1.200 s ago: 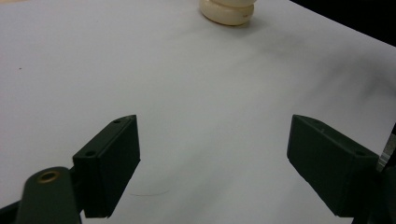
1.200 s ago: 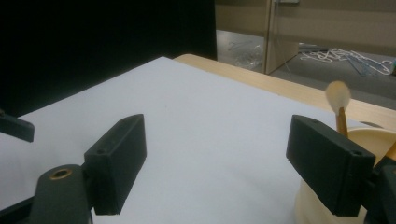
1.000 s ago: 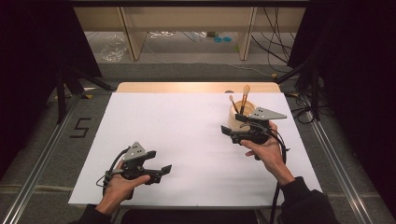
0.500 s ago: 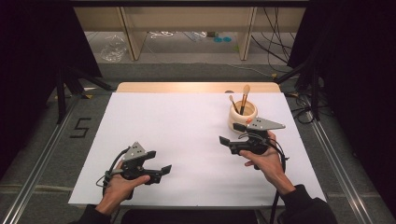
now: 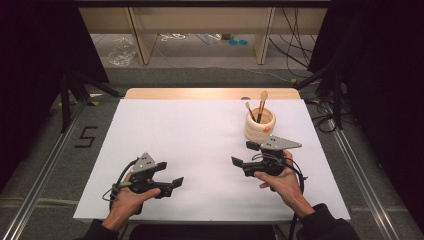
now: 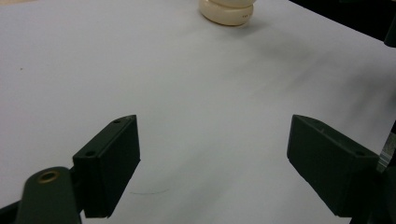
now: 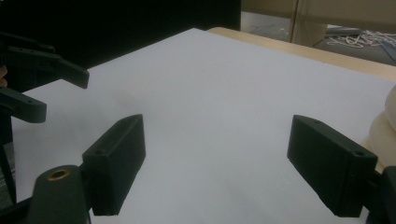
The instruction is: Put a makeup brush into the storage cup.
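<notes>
You hold a black left gripper [image 5: 167, 184] and a black right gripper [image 5: 243, 154], each topped by a grey three-cornered plate with small dark holes and trailing a black cable, their blocky jaws show screw holes and a brass-ringed pivot, and you wear dark sleeves.

The white table cover [image 5: 190, 145] looks like smooth matt paper or thin sheet, and a few faint grey smudges show on it in the left gripper view. Beyond its far edge runs a strip of pale bare wood tabletop [image 5: 200, 93]. The cream ribbed round holder [image 5: 260, 126] has a smooth, softly glossy finish, like glazed ceramic or plastic. The two brushes [image 5: 261, 106] in it have light wooden handles. The black left gripper [image 5: 169, 185] and the black right gripper [image 5: 242, 154] look like matt hard plastic; their block jaws are smooth with small screw holes, and each carries a dull grey metal-looking plate.
</notes>
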The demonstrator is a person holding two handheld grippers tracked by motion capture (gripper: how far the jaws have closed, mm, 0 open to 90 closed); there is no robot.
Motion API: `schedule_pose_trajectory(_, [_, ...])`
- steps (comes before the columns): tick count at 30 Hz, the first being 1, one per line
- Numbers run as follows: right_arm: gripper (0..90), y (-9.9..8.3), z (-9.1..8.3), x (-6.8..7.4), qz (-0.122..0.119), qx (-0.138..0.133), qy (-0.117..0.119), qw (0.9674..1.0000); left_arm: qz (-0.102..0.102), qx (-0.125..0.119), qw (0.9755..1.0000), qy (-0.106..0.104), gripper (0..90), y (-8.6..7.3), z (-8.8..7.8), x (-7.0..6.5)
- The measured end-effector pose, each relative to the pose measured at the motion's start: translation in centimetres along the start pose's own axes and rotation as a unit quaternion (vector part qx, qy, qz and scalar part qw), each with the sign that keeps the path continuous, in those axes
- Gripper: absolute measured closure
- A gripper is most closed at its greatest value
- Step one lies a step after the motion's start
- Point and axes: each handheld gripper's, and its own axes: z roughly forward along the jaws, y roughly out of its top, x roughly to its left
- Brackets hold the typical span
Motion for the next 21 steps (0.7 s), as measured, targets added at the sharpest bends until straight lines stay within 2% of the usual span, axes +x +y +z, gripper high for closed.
schedule_pose_trajectory(1, [19.6,-0.1,0.1,0.1,0.001,-0.005,0.001,1.0,0.0,0.002,1.0,0.001,16.9,0.0,0.0,0.0])
schedule_pose_trajectory(5, [19.1,-0.5,-0.1,0.2,0.0,0.009,0.004,0.9999,0.0,0.002,1.0,0.002,16.9,0.0,-0.1,0.0])
schedule_pose_trajectory(11, [19.0,-1.0,-0.4,0.3,0.007,0.005,0.005,0.9999,0.0,0.002,1.0,0.002,16.9,0.0,-0.1,0.0])
schedule_pose_trajectory(17, [18.9,-1.4,-0.9,0.5,0.001,0.015,0.001,0.9999,0.0,0.002,1.0,0.002,16.9,0.0,-0.1,0.0])
schedule_pose_trajectory(18, [18.9,-1.5,-0.9,0.6,0.004,0.009,0.005,0.9999,-0.001,0.002,1.0,0.002,16.9,0.0,-0.1,-0.1])
schedule_pose_trajectory(19, [18.9,-1.6,-1.0,0.7,0.0,0.009,0.0,1.0,-0.001,0.002,1.0,0.002,16.9,0.0,-0.1,-0.1])
schedule_pose_trajectory(20, [18.9,-1.6,-1.0,0.8,0.001,0.013,0.005,0.9999,-0.001,0.002,1.0,0.002,16.9,0.0,-0.1,-0.1])
schedule_pose_trajectory(21, [18.9,-1.7,-1.1,0.9,-0.003,0.013,0.0,0.9999,-0.001,0.002,1.0,0.002,16.9,0.0,-0.1,-0.1])
